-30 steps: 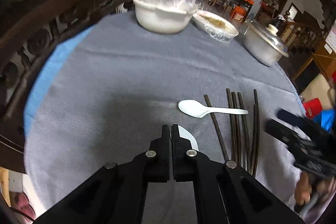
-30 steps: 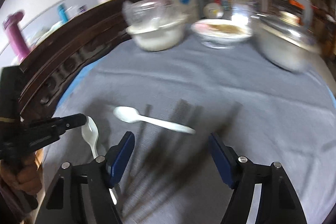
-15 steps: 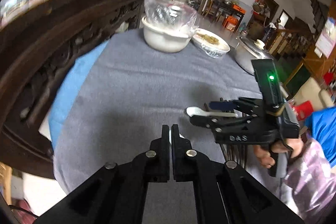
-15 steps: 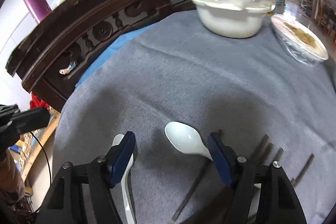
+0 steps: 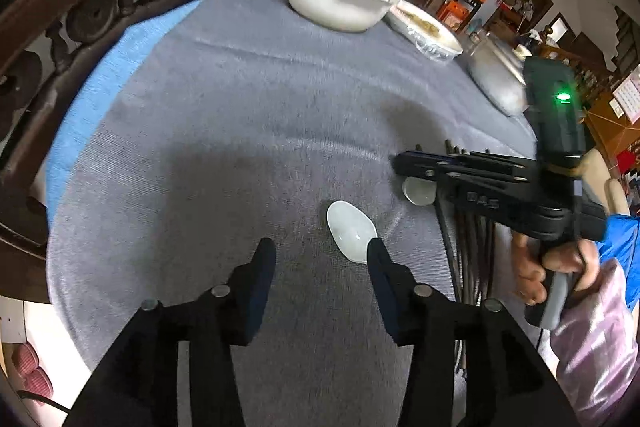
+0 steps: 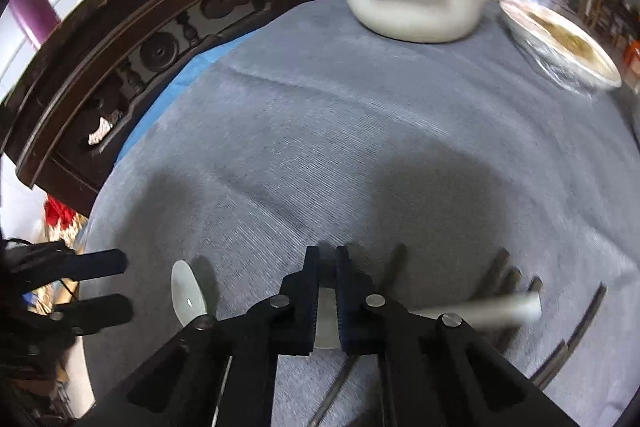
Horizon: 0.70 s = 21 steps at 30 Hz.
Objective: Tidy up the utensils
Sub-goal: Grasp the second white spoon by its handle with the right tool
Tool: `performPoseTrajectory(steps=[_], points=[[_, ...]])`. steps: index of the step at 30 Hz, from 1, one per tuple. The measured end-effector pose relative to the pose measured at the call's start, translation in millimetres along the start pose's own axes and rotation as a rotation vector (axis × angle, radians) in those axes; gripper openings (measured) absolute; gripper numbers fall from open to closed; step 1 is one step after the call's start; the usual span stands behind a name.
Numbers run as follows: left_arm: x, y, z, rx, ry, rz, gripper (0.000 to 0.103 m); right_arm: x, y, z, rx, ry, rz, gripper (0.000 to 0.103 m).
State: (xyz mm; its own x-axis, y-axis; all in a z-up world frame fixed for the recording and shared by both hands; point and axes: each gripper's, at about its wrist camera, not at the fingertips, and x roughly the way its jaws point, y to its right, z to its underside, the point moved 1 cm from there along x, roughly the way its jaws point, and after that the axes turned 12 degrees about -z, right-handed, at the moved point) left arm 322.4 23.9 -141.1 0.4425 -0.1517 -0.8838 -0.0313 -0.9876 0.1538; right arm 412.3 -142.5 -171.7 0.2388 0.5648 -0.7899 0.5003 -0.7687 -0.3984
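Both grippers just changed: the left gripper [image 5: 321, 253] opened its fingers and let go of one spoon [image 5: 351, 234], while the right gripper [image 6: 328, 259] closed its fingers on the other spoon [image 6: 484, 309]. Lift that one slowly and keep it flat, clear of the chopsticks [image 5: 472, 239] on the worktop [image 5: 240, 107].

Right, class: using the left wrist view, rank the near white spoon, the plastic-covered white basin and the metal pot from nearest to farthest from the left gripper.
From the left gripper:
1. Near white spoon, its bowl just ahead of the right-side fingertip.
2. Metal pot, well beyond, at the table's right side.
3. Plastic-covered white basin, at the far edge, ahead.
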Motion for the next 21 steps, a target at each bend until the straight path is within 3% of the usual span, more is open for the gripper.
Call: performPoseTrajectory(steps=[5, 8, 9, 11, 13, 16, 21], points=[[27.4, 6.1, -6.0, -0.023, -0.044, 0.006, 0.051, -18.8, 14.6, 14.7, 0.096, 0.030, -0.037, 0.008], [30.7, 15.1, -9.6, -0.010, -0.022, -0.005, 0.047, -37.6, 19.5, 26.0, 0.125, 0.056, -0.071, 0.009], [31.8, 16.1, -10.7, -0.008, -0.018, -0.008, 0.041, -46.3, 21.2, 27.8, 0.133, 0.081, -0.080, 0.010], [35.5, 20.6, -12.4, 0.005, -0.025, -0.017, 0.008, -60.1, 28.5, 28.5, 0.166, 0.123, -0.079, 0.010], [38.5, 24.8, -13.2, 0.012, -0.021, -0.014, 0.007, -71.8, 37.6, 28.1, 0.198, 0.155, -0.058, 0.015], [36.9, 27.5, -14.5, 0.023, -0.002, -0.022, 0.006, -69.2, 45.7, 27.0, 0.223, 0.139, -0.040, 0.036], [23.3, 27.7, -15.5, 0.049, 0.044, -0.031, 0.005, -52.1, 42.2, 31.3, 0.247, 0.076, -0.061, 0.038]])
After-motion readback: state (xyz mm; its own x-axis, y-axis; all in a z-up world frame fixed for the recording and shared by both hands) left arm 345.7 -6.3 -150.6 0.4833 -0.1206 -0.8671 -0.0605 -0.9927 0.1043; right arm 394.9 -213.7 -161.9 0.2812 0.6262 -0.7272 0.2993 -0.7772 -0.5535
